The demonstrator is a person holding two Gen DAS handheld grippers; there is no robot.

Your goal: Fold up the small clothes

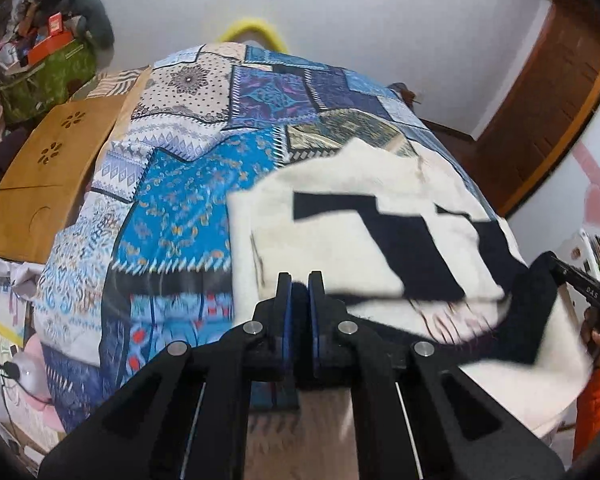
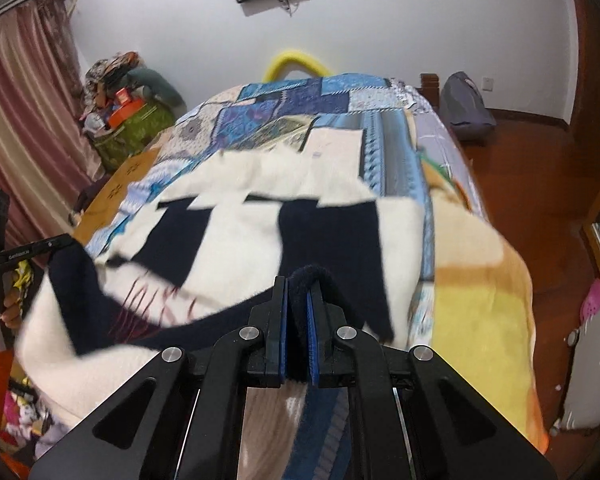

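Observation:
A fuzzy white garment with dark navy patches [image 1: 360, 232] [image 2: 244, 232] lies spread over a bed, its near edge raised off the cover. My left gripper [image 1: 299, 280] is shut on the garment's dark near edge at its left side. My right gripper [image 2: 298, 284] is shut on a dark navy fold of the same edge at its right side. In the left wrist view the right gripper [image 1: 576, 280] also shows at the far right edge, and in the right wrist view the left gripper [image 2: 40, 250] shows at the far left, each clamped on dark cloth.
A blue patchwork bedspread [image 1: 172, 216] [image 2: 284, 100] covers the bed. A brown board with cut-out holes [image 1: 48, 176] lies at its left side. A yellow and tan blanket [image 2: 476, 304] lies on the right. Clutter is piled in the left corner [image 2: 120, 108]. Wooden floor [image 2: 540, 184] runs to the right.

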